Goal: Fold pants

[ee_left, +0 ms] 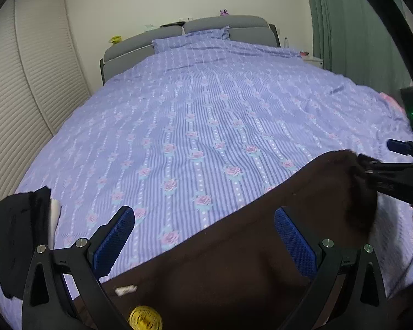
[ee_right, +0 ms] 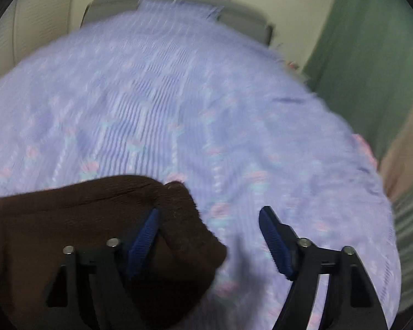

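Note:
Dark brown pants (ee_left: 234, 253) lie on the near edge of a bed with a purple floral cover (ee_left: 195, 126). My left gripper (ee_left: 203, 236) is open just above the pants' upper edge, its right pad over the fabric and its left pad over the cover. My right gripper (ee_right: 209, 236) is open at the pants' right end (ee_right: 102, 220). A fold of brown fabric drapes over its left finger (ee_right: 144, 240); the right finger is over the bare cover. The right wrist view is motion-blurred. The right gripper also shows in the left wrist view (ee_left: 393, 176) at the pants' far right corner.
A folded black garment (ee_left: 24, 236) with a white lining lies at the bed's left edge. A grey headboard (ee_left: 179, 33) and pillow stand at the far end. Louvred wardrobe doors (ee_left: 27, 82) are on the left, a green curtain (ee_left: 352, 27) on the right.

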### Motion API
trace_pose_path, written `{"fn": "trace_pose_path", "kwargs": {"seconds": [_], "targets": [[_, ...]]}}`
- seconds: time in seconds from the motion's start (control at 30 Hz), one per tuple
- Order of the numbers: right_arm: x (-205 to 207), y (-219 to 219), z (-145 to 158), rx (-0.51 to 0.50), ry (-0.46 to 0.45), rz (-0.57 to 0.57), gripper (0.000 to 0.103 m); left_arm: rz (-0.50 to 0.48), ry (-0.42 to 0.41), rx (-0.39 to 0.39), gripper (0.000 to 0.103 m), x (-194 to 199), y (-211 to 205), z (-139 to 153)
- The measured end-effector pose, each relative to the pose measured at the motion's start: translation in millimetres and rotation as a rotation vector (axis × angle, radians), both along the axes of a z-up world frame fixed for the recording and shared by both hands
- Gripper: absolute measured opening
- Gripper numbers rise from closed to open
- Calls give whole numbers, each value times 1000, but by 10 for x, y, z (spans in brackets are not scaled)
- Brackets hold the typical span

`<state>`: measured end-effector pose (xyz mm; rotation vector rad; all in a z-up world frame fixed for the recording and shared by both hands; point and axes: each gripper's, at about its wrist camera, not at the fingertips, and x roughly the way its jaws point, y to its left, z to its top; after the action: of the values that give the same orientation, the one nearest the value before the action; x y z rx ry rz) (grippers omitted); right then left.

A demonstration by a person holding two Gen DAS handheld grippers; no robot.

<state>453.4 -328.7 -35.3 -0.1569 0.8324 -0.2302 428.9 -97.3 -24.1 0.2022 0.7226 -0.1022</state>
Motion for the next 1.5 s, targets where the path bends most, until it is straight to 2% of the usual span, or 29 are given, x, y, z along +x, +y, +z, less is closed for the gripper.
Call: {"fn": "trace_pose_path", "kwargs": {"seconds": [0.13, 0.3, 0.47, 0.53, 0.7, 0.83, 1.0, 1.1, 1.2, 1.33, 1.43, 1.5], "targets": [[-754, 25, 408, 89, -92, 41, 76, 3, -20, -82, 103, -429, 239, 239], [-1776, 103, 691, 198, -205, 74, 76, 38, -32, -130, 103, -1206, 587, 437], [-2572, 221, 673, 263, -252, 71, 76, 32, -70, -109, 103, -1974, 822, 434], [-2903, 310, 636, 229, -273, 54, 76, 38, -106, -83, 103, -2323, 906, 416], [-3456, 451, 487, 187, -302, 55, 76, 86, -174, -32, 103, -2905, 1048, 364], [-3798, 518, 365, 166, -318, 55, 76, 115, -187, -41, 103, -3244, 1159, 292], [-4074, 533, 203, 228, -335, 54, 76, 149, -189, -82, 103, -3520, 1296, 81], [-4163, 509, 25, 256, -326, 35, 76, 147, -173, -73, 103, -3572, 1333, -105], [-4157, 505, -201, 291, -280, 25, 76, 124, -120, -95, 103, -3522, 1351, -311], [-4072, 453, -449, 356, -243, -13, 76, 104, -2, -192, 103, -3349, 1420, -569], [-4029, 433, -598, 416, -221, -45, 76, 137, 74, -273, 103, -3230, 1523, -726], [-3992, 460, -666, 405, -218, -51, 76, 163, 91, -273, 103, -3162, 1542, -802]]}}
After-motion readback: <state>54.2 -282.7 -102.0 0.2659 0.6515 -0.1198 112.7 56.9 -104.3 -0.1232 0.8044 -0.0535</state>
